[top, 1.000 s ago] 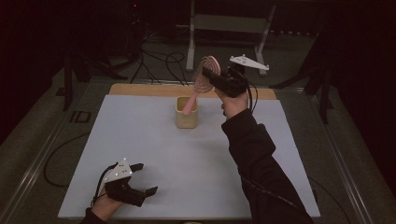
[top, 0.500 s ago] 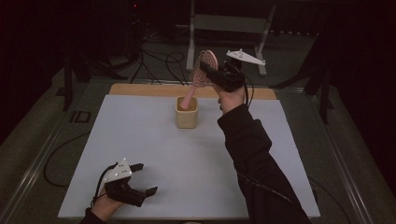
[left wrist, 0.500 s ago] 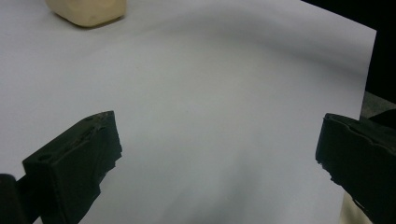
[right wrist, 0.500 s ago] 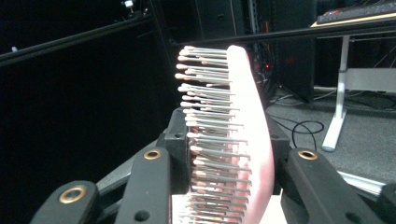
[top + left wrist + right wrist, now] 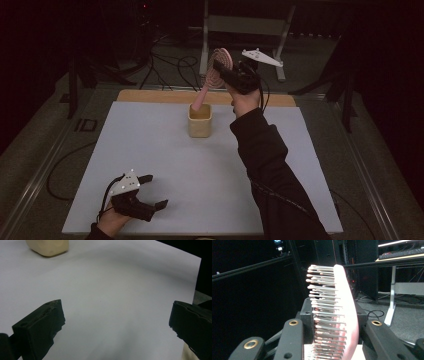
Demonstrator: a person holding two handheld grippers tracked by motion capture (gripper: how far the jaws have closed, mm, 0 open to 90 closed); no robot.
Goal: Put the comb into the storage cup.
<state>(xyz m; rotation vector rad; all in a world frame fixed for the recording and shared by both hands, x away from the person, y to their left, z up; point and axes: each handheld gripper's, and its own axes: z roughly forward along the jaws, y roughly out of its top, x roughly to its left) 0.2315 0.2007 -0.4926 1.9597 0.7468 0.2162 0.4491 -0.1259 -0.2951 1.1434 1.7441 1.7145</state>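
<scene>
Right gripper (image 5: 226, 70) has its jaws clamped on the head of the pink hairbrush (image 5: 216, 70), held up over the far side of the surface (image 5: 150, 150). The handle angles down, its tip just at the mouth of the beige cup (image 5: 200, 121), so by the look of it the brush is halfway between in and out. Left gripper (image 5: 152, 192) rests near the front edge, jaws apart on nothing. The brush isn't yet settled anywhere.

Dim, grainy pictures; light falls from above, surroundings black, near bristles softly blurred.
</scene>
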